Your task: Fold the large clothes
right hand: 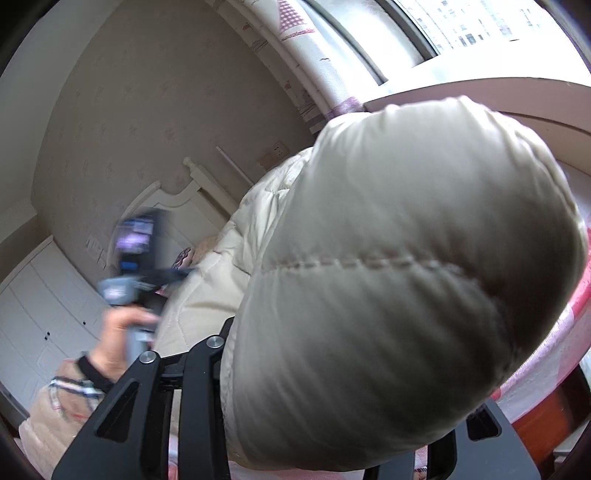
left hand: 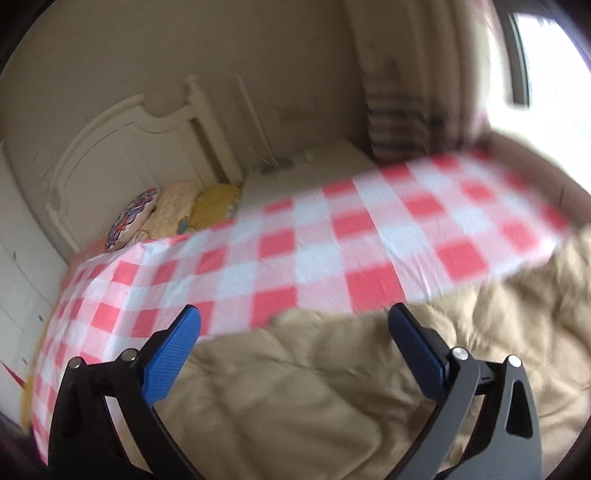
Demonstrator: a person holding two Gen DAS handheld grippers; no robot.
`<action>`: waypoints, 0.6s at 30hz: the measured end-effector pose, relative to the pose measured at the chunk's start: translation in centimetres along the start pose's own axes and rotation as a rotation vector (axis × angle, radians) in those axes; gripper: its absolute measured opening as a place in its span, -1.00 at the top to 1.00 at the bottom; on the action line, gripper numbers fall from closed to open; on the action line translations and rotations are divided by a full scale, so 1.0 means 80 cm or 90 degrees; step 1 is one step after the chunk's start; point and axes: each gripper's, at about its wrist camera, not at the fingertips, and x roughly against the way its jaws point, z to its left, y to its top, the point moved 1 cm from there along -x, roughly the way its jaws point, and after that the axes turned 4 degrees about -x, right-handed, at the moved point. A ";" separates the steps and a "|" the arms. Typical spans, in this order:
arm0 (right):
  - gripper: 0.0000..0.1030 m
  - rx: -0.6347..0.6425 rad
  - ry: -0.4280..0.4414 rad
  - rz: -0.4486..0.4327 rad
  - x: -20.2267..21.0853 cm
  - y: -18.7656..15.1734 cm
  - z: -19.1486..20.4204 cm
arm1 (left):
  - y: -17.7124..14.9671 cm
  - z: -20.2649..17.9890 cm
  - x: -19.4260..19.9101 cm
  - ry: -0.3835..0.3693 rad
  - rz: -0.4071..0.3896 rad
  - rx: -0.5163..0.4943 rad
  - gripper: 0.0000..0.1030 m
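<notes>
Bed (left hand: 332,229) bears puffy coat (left hand: 332,387) beneath wide left hand-held gripper (left hand: 295,317); right hand-held gripper (right hand: 332,369) clamps it.

the sheet (left hand: 295,236) is checked red, pink and white. the puffy coat (left hand: 332,387) is beige, quilted in stitched rows. the left gripper (left hand: 293,325) has blue pads (left hand: 170,362) on black arms. the headboard (left hand: 122,147) is cream.

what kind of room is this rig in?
A bedroom, almost certainly. A bed with a white carved headboard and a red-and-white checked sheet, pillows stacked against the headboard, a curtained window. A beige quilted coat lies on the bed.
</notes>
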 end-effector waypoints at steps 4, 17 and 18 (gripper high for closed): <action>0.20 0.008 -0.006 0.001 -0.002 0.001 -0.002 | -0.008 -0.035 -0.038 0.028 0.047 -0.064 -0.96; 0.19 -0.004 -0.009 0.010 -0.002 0.003 -0.005 | -0.094 0.005 0.108 0.031 -0.093 -0.037 -0.96; 0.18 -0.006 -0.009 0.012 -0.002 0.003 -0.005 | -0.110 0.003 0.113 0.026 -0.090 -0.044 -0.96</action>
